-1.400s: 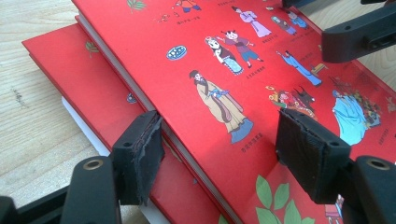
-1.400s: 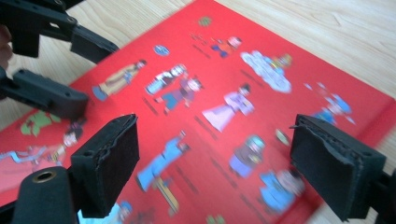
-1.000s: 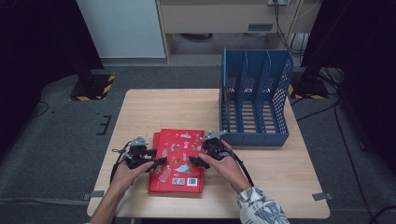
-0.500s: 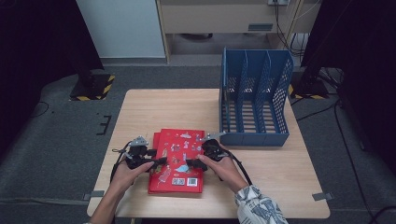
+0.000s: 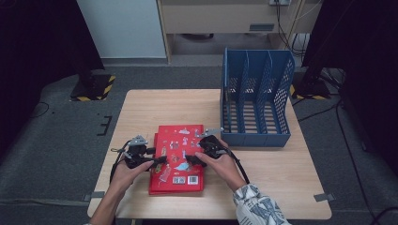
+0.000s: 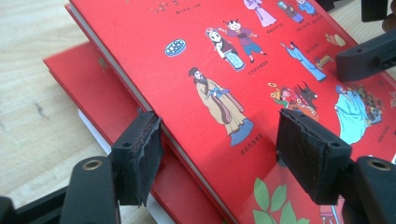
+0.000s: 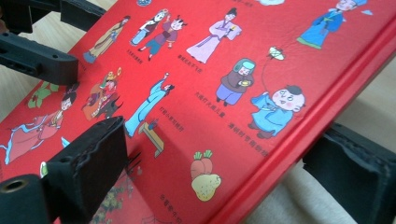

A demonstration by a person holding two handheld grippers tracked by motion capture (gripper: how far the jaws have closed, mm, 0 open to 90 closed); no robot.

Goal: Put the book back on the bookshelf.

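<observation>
Lower middle of the high view: a red book (image 5: 180, 140) with cartoon figures on its cover, flat-looking on the pale worktop (image 5: 281, 187), with a second red book (image 6: 88, 88) beneath it, peeking out along the left edge. Upper right of that view: a blue file rack (image 5: 256, 131), upright, just beside the books' far right corner.

Left gripper (image 5: 157, 162) at the book's left edge, right gripper (image 5: 190, 159) on its right half, each in a hand coming in from the bottom of the frame.

In the left gripper view, fingers (image 6: 310, 154) clenched on the top book: one pad against the page edge at lower left, the other down on the cover at lower right. Book raised there, tilted off the one below.

In the right gripper view, fingers (image 7: 88, 168) straddling the book's spine, one above the cover at lower left, one under the edge at lower right. Just been closing, yet a gap shows on both sides; released, not pressing.
</observation>
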